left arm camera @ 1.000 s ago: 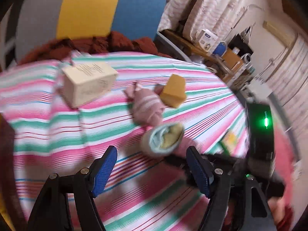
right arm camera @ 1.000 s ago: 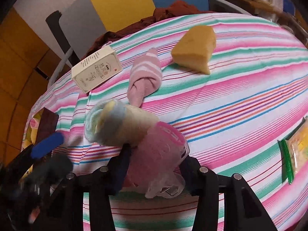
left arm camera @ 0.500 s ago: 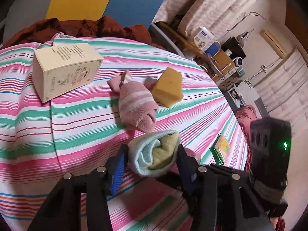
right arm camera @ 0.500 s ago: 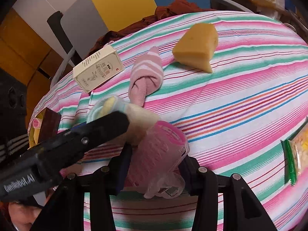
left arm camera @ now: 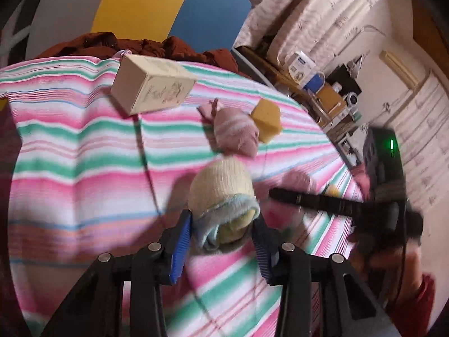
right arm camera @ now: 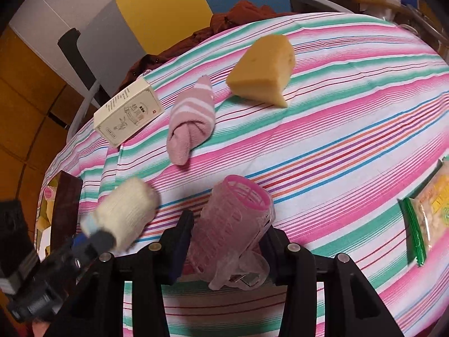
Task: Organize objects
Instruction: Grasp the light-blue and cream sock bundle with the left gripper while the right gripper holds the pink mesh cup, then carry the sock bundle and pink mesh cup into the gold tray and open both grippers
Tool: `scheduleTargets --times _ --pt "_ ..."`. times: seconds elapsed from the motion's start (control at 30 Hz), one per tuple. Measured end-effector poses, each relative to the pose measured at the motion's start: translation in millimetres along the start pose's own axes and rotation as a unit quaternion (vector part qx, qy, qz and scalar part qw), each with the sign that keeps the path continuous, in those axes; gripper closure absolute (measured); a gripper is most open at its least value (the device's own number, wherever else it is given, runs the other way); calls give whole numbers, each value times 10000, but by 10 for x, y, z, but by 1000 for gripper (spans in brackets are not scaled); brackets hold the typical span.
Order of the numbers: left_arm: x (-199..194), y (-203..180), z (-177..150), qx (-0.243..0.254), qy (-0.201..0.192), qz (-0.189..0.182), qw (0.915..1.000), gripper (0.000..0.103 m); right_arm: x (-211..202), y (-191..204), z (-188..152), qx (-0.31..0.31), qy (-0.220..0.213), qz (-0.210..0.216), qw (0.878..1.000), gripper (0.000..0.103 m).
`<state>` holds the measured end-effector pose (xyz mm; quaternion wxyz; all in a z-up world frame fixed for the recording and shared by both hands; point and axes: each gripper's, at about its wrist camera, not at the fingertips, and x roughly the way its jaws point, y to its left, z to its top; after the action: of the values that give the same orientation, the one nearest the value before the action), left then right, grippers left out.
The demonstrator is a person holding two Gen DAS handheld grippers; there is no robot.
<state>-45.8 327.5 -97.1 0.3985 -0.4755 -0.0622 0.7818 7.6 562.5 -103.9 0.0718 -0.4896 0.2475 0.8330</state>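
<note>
Because the cream and blue sock roll (left arm camera: pixel 223 205), low in the centre of the left wrist frame, is soft and pinched only at its open end, it could squirm out of the left gripper (left arm camera: pixel 223 243), whose jaws have just closed onto it. At lower centre of the right wrist frame the right gripper (right arm camera: pixel 227 243) is clamped on the pink hair roller (right arm camera: pixel 234 221), just beside that sock, so a careless swing might knock them together or into the pink striped sock (right arm camera: pixel 192 118) above.

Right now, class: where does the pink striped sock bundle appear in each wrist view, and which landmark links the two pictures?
Left wrist view: the pink striped sock bundle lies above centre, just left of the yellow sponge wedge.
Right wrist view: the bundle lies left of centre, between the cream box and the sponge wedge.
Shared landmark: the cream box, left of the bundle in both views.
</note>
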Motion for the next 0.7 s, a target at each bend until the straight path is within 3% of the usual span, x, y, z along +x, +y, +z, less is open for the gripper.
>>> scheduleTargets --times 0.1,0.37,0.7 --pt "-23 -14 -126 103 42 84 9999 61 -1 -11 -1 34 -10 -14 10000 58" --pt "7 -156 -71 521 169 354 9979 63 -16 -10 -3 39 -59 -12 10000 58" --pt "-412 -169 -230 446 -269 38 9986 64 -83 23 13 -18 -252 101 9996 58"
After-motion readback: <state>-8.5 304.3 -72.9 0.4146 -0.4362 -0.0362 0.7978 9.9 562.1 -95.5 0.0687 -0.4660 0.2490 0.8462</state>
